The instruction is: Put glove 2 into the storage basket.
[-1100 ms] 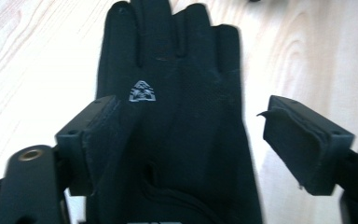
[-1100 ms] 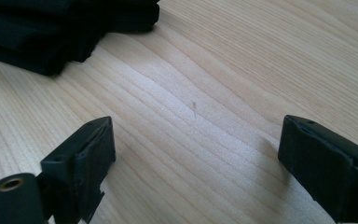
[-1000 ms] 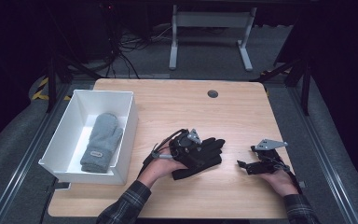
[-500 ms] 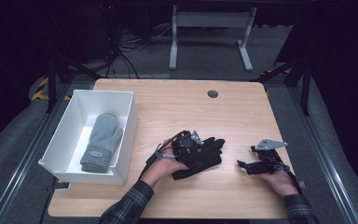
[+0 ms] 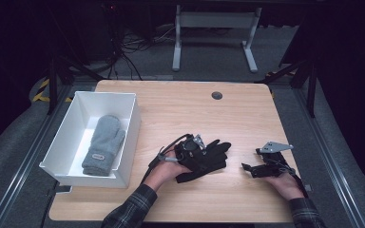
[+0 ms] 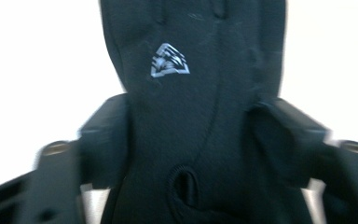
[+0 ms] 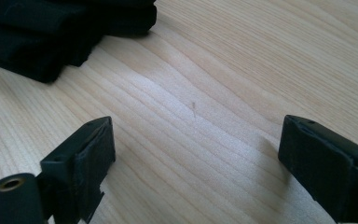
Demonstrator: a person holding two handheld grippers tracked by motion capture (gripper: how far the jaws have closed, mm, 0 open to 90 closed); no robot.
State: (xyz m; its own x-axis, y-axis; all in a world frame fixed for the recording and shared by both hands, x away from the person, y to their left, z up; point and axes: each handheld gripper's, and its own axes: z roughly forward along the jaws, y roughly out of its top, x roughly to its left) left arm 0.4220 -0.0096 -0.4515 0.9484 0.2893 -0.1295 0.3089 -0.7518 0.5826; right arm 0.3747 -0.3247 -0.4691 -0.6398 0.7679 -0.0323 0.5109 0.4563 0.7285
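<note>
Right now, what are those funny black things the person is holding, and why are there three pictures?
They are grabbing tools with two jaws, one in each hand. One picture looks down from above the wooden table. The other two come from small cameras riding on each tool. The left hand-held gripper has its jaws on both sides of a black glove, which you see close up in its own view. The right hand-held gripper is open over bare wood, holding nothing. A white bin on the table has a grey mitten lying inside.

A light wooden table [image 5: 180, 109] stands on grey carpet [image 5: 323, 128] in a dark room. Behind it, a white metal stand [image 5: 214, 28] and tangled cables [image 5: 123, 47].
</note>
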